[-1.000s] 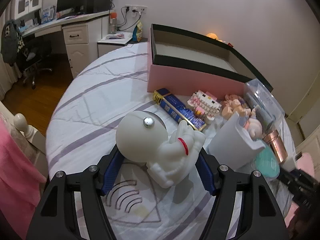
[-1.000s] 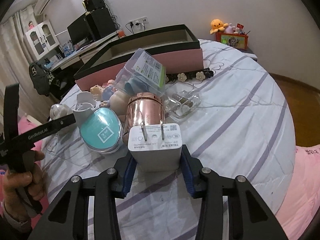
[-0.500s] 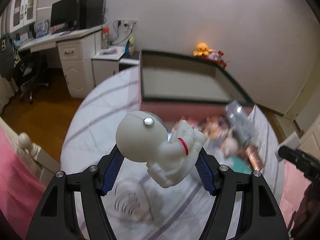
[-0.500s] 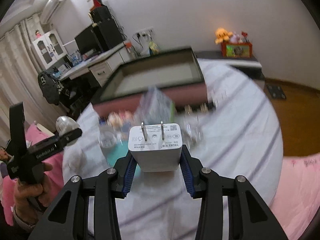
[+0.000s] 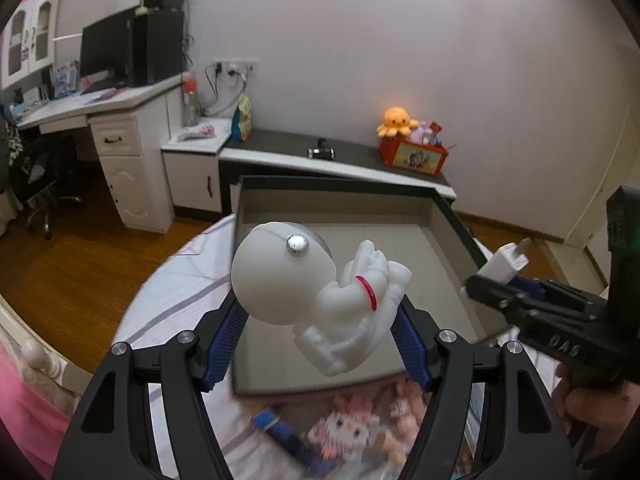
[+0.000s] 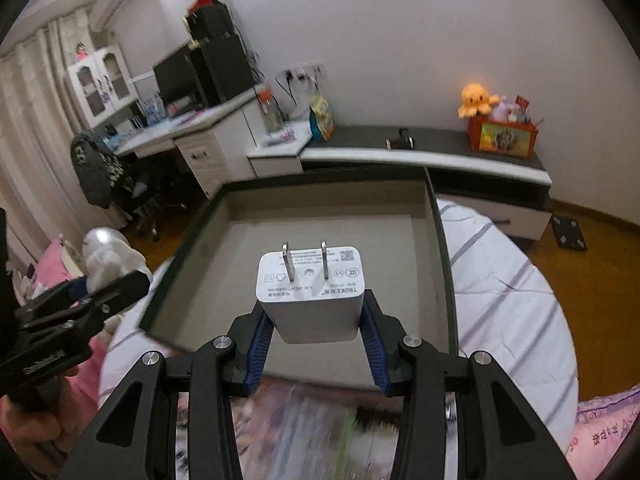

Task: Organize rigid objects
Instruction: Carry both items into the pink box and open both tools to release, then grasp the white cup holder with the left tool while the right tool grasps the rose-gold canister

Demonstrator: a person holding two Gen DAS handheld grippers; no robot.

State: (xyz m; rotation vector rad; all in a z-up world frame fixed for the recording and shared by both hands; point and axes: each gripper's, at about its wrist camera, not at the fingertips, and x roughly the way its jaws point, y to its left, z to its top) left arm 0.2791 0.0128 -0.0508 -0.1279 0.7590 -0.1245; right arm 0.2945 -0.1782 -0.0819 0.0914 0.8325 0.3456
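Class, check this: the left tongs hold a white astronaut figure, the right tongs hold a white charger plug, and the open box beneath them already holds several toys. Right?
Not quite. The box is empty, as the right wrist view shows. The left tongs do hold the astronaut figure, the right tongs the charger plug.

Dim, even indoor light; soft shadows. Strong fisheye bending and black vignette at corners (both views). Motion blur smears the pile of small toys on the striped bedsheet [image 5: 344, 436]; the held white plastic astronaut figure [image 5: 320, 296] stays sharp.
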